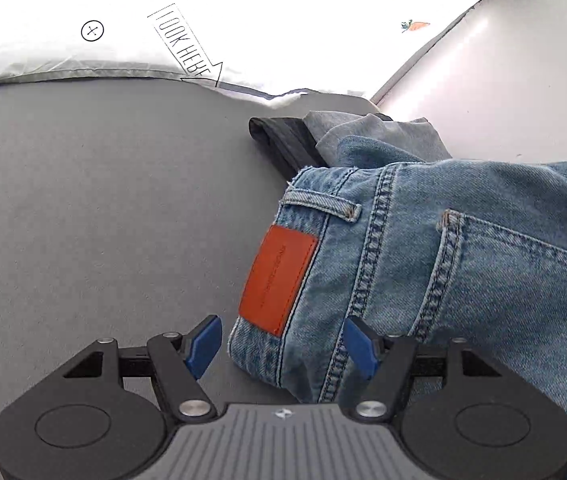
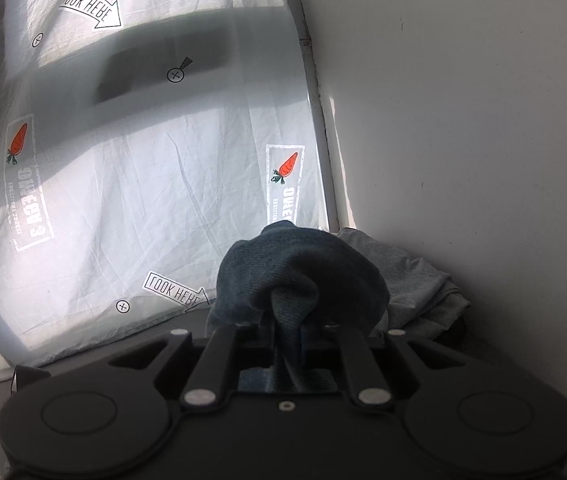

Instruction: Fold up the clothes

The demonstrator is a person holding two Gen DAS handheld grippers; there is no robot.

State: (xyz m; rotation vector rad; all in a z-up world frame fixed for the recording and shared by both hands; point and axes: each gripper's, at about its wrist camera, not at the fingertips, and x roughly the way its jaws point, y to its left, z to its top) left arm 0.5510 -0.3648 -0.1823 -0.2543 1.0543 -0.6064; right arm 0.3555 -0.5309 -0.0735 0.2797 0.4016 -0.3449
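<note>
Left gripper (image 1: pixel 281 346) wide open, straddling jeans (image 1: pixel 423 264) waistband corner on grey table (image 1: pixel 83 200), nothing pinched. Right gripper (image 2: pixel 289 330) clamped on denim bunch. Risk: left closes shallow, thick seam slips, fold skews onto grey clothes (image 2: pixel 415 284) behind.

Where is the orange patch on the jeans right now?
Left wrist view, just right of centre: the orange patch sits on the jeans waistband, below a belt loop.

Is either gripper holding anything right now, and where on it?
The right gripper is shut on a bunched fold of the jeans; which part cannot be told. The left gripper is open, straddling the jeans' waistband corner, holding nothing.
</note>
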